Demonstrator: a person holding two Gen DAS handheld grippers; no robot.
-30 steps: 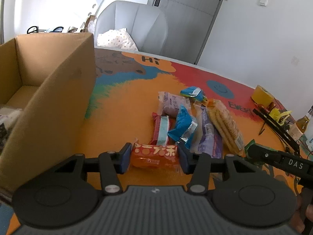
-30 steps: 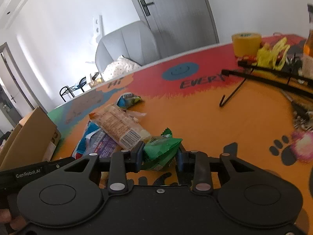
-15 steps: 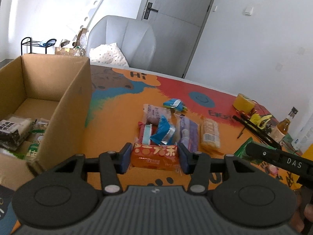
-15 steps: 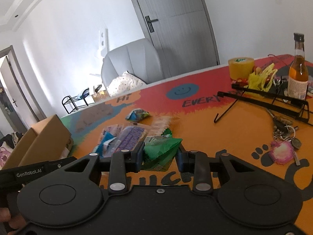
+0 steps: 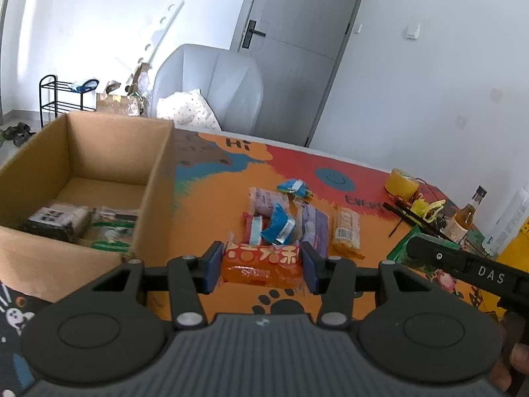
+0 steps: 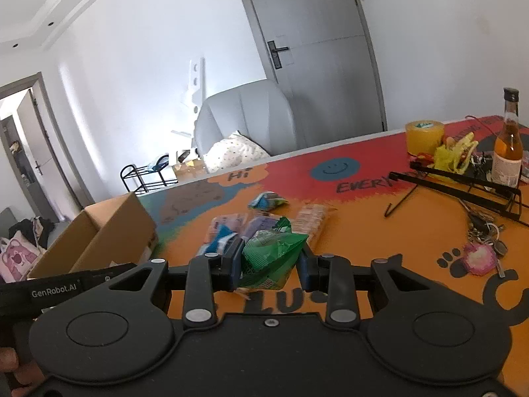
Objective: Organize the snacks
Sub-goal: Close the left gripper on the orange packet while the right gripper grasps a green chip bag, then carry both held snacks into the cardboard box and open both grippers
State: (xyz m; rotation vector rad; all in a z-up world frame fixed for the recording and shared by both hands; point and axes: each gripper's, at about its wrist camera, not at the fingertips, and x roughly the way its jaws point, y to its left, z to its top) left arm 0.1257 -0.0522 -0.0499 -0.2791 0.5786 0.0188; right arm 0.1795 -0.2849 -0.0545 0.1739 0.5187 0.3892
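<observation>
In the left wrist view, the left claw [image 5: 261,266] is clamping an orange snack packet [image 5: 262,262] by its ends, above the surface [image 5: 211,198] beside the cardboard box [image 5: 155,192]. The slick wrapper may be slipping out before clearing the box wall.

In the right wrist view, the right claw [image 6: 269,264] is pinching a green snack bag [image 6: 271,258] aloft; the puffy bag may be crushing or sliding free.
</observation>
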